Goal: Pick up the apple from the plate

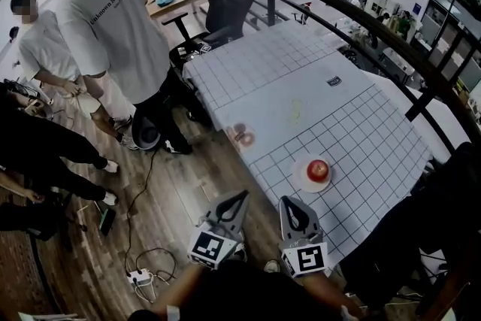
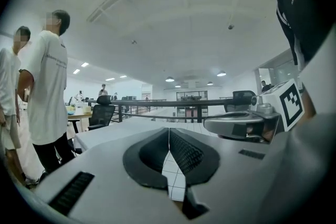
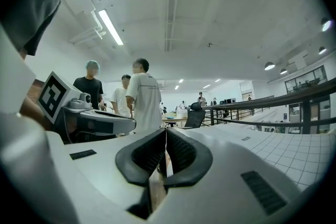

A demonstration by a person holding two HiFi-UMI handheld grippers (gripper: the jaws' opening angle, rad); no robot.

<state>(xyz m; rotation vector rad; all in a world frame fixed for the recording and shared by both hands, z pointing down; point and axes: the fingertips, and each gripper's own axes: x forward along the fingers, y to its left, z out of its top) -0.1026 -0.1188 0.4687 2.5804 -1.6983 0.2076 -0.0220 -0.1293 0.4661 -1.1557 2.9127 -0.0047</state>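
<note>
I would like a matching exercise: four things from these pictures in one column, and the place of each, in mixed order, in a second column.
Column one:
1. apple
2. plate
3. office chair
4. power strip

Column two:
a. on the wooden floor
b. on the plate
c. by the far corner of the table
d. on the table, near its front edge

Pairs: 1-b, 2-d, 3-c, 4-a
</note>
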